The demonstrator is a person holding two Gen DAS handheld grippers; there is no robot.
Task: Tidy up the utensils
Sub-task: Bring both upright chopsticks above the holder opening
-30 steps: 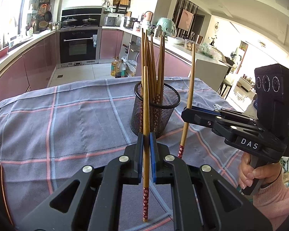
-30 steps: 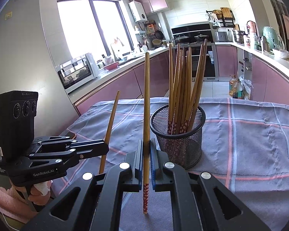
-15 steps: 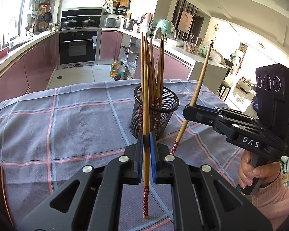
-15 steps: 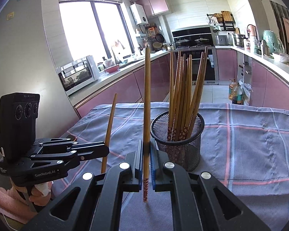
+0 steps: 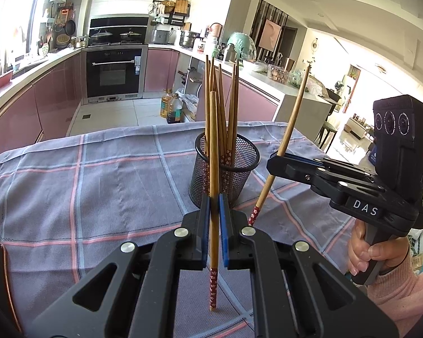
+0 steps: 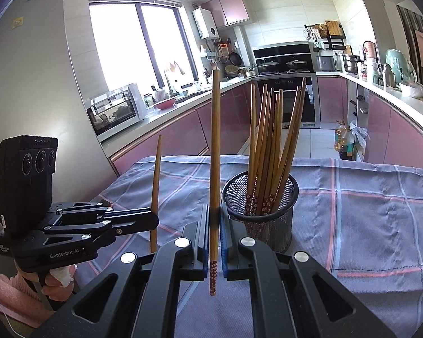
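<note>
A black mesh cup point(image 5: 225, 169) stands on the checked cloth and holds several wooden chopsticks point(image 6: 268, 152). My left gripper point(image 5: 214, 211) is shut on one upright chopstick point(image 5: 213, 169), just in front of the cup. My right gripper point(image 6: 215, 219) is shut on another chopstick point(image 6: 215, 155), held upright left of the cup point(image 6: 260, 211). In the left wrist view the right gripper point(image 5: 273, 163) sits right of the cup with its chopstick point(image 5: 290, 124) leaning right. The left gripper point(image 6: 152, 219) shows in the right wrist view with its chopstick point(image 6: 156, 174).
The table is covered by a grey-blue cloth with pink lines point(image 5: 98, 191), and its far edge point(image 5: 127, 133) drops to the kitchen floor. Oil bottles point(image 5: 172, 107) stand on the floor beyond. Pink kitchen cabinets point(image 6: 183, 129) run around the room.
The right gripper's chopstick has tilted from upright to leaning right in the left wrist view and has lifted higher. The left gripper has held its chopstick nearly still.
</note>
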